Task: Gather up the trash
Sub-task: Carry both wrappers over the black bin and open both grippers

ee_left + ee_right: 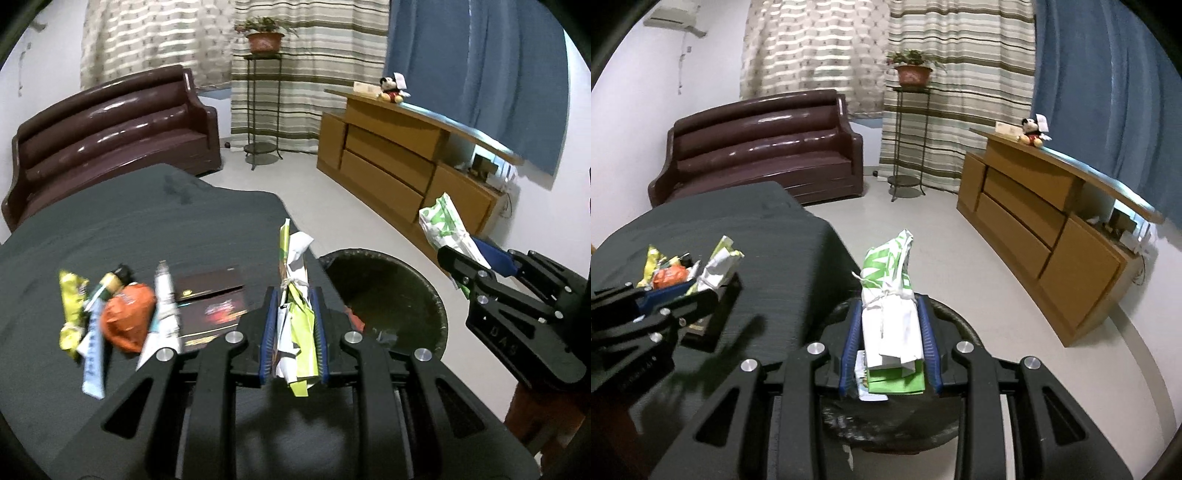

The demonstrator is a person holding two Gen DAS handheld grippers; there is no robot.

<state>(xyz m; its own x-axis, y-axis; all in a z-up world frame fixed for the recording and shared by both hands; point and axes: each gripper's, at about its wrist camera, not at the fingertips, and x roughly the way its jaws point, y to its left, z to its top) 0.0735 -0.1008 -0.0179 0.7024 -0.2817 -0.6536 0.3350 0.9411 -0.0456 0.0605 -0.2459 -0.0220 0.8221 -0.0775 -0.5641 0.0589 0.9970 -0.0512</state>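
Note:
My left gripper (294, 299) is shut on a string-tied bundle of yellow-green and white paper scraps (295, 325), held over the table's right edge next to the dark round trash bin (391, 280). My right gripper (888, 306) is shut on a green-and-white tied bag (888, 288), directly above the bin (964, 325). From the left wrist it shows as the right gripper (476, 254) with its bag (443, 225). More trash lies on the grey-clothed table (129, 221): a yellow wrapper (72, 306), an orange wrapper (127, 321), a white tube (166, 306) and a blue-white sachet (92, 354).
A dark booklet (214, 302) lies on the table behind the trash. A maroon sofa (110, 133) stands beyond the table, a plant stand (262, 110) by the striped curtain, and a wooden cabinet (399, 158) with a plush toy (393, 88) along the right wall. Pale floor surrounds the bin.

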